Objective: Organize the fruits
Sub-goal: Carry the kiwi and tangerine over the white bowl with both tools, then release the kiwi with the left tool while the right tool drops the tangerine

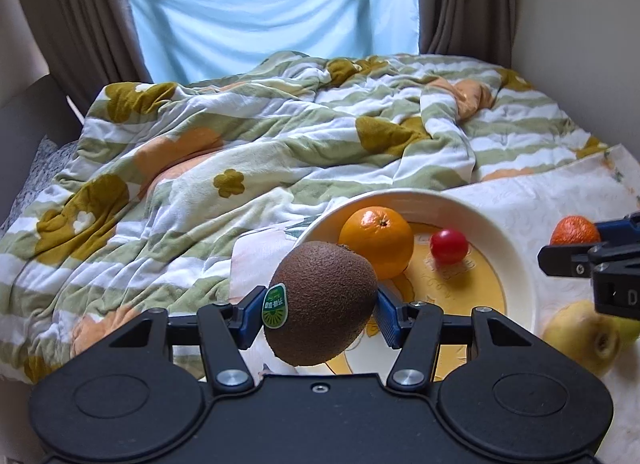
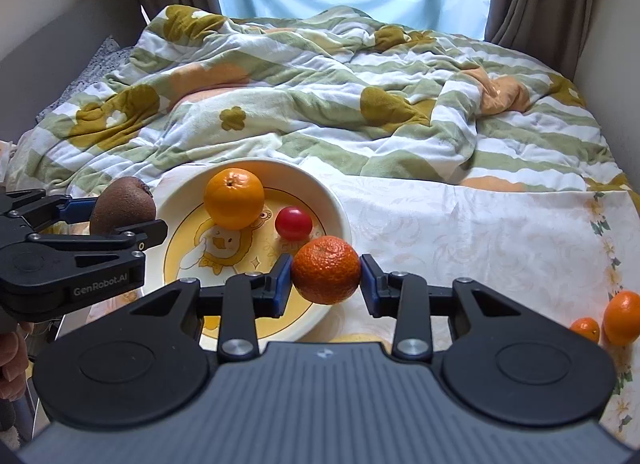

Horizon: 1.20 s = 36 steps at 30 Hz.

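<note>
I take the plate as my landmark. Nearest to me, my right gripper has its fingers pinching a mandarin by its two sides, held in the air over the plate's near rim. The pads meet only a small patch of rounded skin on each side, so a squeeze that is too light could let it roll out, and it might drop outside the rim onto the cloth. Left of the plate, my left gripper has its fingers clamped on a kiwi, hanging over the plate's left edge; its sticker lies against one pad, which I judge could make that side slippery. Both grippers are heading for the same plate, so they could knock together if they come in at once. In the plate already sit an orange and a small red tomato; a fruit let go from too high could strike them and send the tomato rolling. Right of the plate, two more oranges wait on the cloth, and beyond the plate lies the rumpled blanket, soft ground where a stray fruit would wander.
</note>
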Each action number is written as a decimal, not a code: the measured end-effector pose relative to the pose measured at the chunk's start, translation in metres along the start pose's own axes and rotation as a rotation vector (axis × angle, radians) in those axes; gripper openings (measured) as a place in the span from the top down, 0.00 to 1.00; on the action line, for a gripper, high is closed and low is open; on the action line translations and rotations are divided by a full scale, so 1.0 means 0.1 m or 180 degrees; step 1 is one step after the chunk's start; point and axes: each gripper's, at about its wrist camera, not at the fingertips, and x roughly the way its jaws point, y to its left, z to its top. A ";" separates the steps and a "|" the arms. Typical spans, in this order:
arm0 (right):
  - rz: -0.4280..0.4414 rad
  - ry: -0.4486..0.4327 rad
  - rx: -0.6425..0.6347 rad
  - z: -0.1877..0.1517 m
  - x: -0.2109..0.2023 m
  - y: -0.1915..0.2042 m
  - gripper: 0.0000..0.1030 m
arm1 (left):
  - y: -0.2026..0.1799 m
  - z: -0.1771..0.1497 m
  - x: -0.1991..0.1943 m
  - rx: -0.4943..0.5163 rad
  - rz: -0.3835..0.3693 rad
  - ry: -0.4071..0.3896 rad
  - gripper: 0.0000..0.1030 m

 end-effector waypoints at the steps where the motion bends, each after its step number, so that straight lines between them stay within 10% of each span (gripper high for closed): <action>1: -0.0011 0.0019 0.0013 0.01 0.04 0.00 0.51 | -0.01 -0.01 0.05 0.0053 0.0005 0.0017 0.41; 17: -0.0136 0.0172 0.0159 0.05 0.36 -0.03 0.51 | -0.18 -0.04 0.45 0.0613 0.0027 0.0161 0.40; 23: -0.0186 0.0149 0.0205 0.09 0.33 -0.05 0.51 | -0.20 -0.02 0.36 0.0652 0.0018 0.0010 0.03; 36: 0.0124 0.0210 0.0019 0.15 0.34 0.00 0.50 | -0.02 -0.19 -0.02 -0.0072 -0.0107 0.0209 0.03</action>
